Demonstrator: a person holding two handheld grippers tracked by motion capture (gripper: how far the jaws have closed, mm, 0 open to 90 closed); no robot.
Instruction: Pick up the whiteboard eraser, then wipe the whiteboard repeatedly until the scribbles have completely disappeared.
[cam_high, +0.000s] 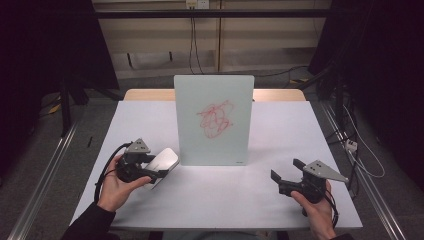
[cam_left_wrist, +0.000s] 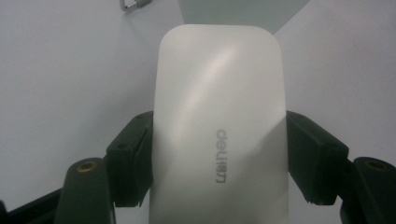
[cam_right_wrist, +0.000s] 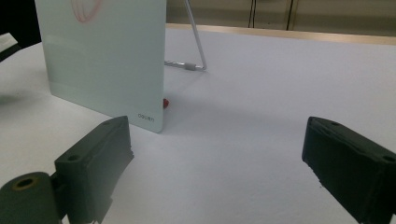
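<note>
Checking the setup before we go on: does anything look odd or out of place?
Only the red scribble on the upright whiteboard. The left gripper holds a white eraser; nothing is spilled or tipped.

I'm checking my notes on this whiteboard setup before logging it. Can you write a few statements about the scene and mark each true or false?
1. The left tongs are shut on the white eraser. True.
2. The right tongs hold a marker. False: they are open, with nothing between the jaws.
3. The whiteboard stands upright on the table. True; a wire stand props it from behind.
4. The board is wiped clean. False: a red scribble is on it.
5. The eraser is pressed against the scribble. False: it is held low, beside the board's lower left corner.
</note>
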